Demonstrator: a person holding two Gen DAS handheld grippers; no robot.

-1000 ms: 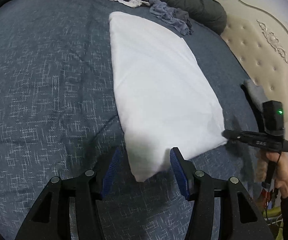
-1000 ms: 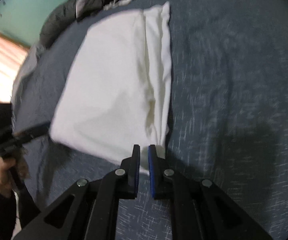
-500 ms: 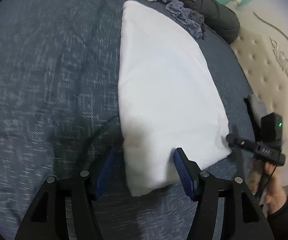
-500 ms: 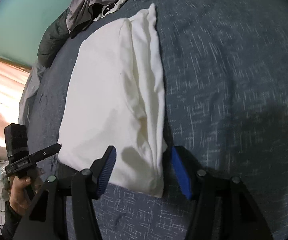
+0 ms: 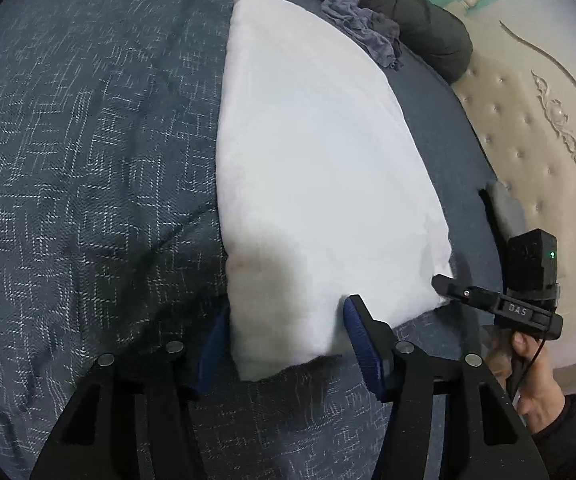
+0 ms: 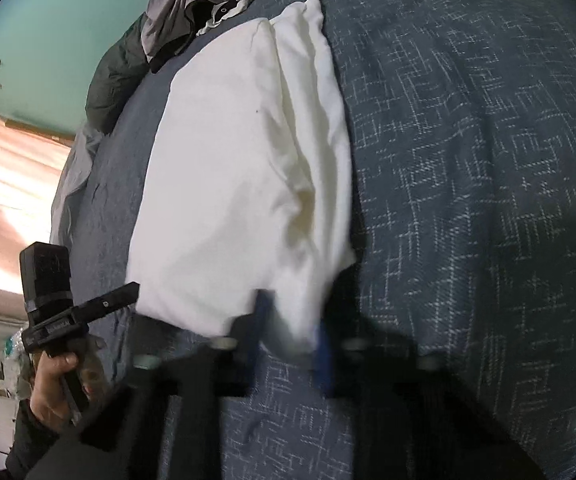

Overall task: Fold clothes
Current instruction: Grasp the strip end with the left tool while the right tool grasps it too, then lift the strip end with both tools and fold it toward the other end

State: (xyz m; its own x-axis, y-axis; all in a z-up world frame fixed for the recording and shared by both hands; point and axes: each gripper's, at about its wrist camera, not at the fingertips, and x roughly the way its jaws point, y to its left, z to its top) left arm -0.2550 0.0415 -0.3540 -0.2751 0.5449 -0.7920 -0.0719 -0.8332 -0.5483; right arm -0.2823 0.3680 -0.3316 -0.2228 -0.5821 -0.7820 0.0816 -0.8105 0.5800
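— While both tools were closing on the white garment's (image 5: 320,168) near corners, what mattered?
— Biting through every layer. The left tool (image 5: 283,344) straddled its corner, not yet pinching; the right tool (image 6: 288,340), blurred, had nearly shut on cloth.
— And its lie?
— Flat on the bed (image 5: 87,160), long axis running away towards the clothes pile (image 5: 360,20).

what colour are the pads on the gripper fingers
Blue, on black fingers; clearest in the left wrist view, on the left gripper's pads.
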